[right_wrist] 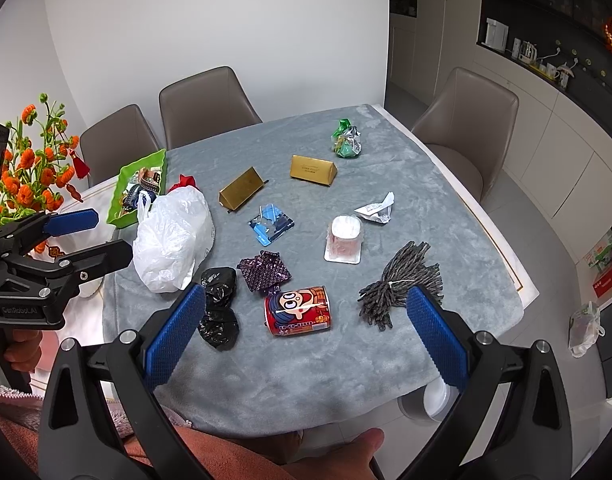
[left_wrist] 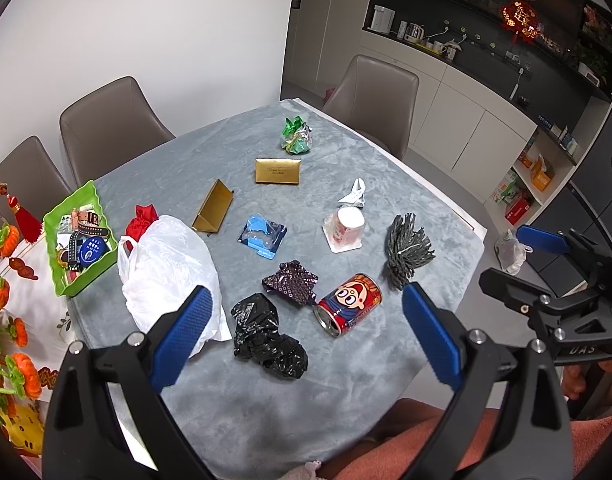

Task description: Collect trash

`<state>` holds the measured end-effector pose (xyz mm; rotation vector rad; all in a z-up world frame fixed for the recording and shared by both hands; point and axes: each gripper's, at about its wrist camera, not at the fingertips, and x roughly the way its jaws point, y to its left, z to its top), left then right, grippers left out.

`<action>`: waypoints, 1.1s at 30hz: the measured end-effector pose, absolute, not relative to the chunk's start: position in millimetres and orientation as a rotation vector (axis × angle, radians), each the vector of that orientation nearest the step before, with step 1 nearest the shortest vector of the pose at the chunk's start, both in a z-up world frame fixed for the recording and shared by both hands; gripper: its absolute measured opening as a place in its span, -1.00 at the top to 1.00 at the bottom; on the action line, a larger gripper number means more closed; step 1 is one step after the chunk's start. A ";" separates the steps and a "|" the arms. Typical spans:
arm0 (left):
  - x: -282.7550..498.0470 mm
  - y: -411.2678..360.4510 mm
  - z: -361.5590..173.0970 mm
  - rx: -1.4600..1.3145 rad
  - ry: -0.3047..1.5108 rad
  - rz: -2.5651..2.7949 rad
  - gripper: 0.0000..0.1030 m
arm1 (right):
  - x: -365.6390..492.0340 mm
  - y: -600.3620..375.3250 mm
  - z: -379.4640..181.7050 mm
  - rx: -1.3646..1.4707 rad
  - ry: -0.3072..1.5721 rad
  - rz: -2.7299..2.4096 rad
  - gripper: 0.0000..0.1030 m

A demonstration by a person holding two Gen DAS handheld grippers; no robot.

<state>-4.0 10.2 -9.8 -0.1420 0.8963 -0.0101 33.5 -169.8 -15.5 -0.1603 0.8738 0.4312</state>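
- At far left we see a green tray (left_wrist: 52, 222) of small items on the worktop (left_wrist: 242, 392), with a white plastic bag (left_wrist: 166, 264) just beside it.
- Our left gripper (left_wrist: 306, 340) hovers over the near edge, its blue fingers (left_wrist: 182, 336) spread wide and gripping nothing; a crumpled black bag (left_wrist: 266, 336) lies between them, slightly ahead.
- The red drink can (left_wrist: 348, 304) lies on its side just right of the black bag, a dark patterned wrapper (left_wrist: 292, 282) touching its far end.
- Our right gripper (right_wrist: 306, 348) also hangs with its fingers (right_wrist: 436, 336) wide apart and empty; the can sits between and just beyond them.
- A grey yarn bundle (right_wrist: 402, 284) lies right of the can, near the right finger.
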 end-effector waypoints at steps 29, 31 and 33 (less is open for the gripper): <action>-4.5 10.8 -11.0 -0.143 0.898 -0.011 -0.84 | 34.1 -169.2 -16.2 -0.162 0.875 0.433 -0.88; -5.1 10.9 -11.4 -0.143 0.899 -0.009 -0.84 | 33.7 -168.0 -17.4 -0.164 0.876 0.436 -0.89; -6.4 10.6 -12.7 -0.145 0.901 -0.006 -0.84 | 34.0 -166.0 -20.4 -0.172 0.879 0.442 -0.88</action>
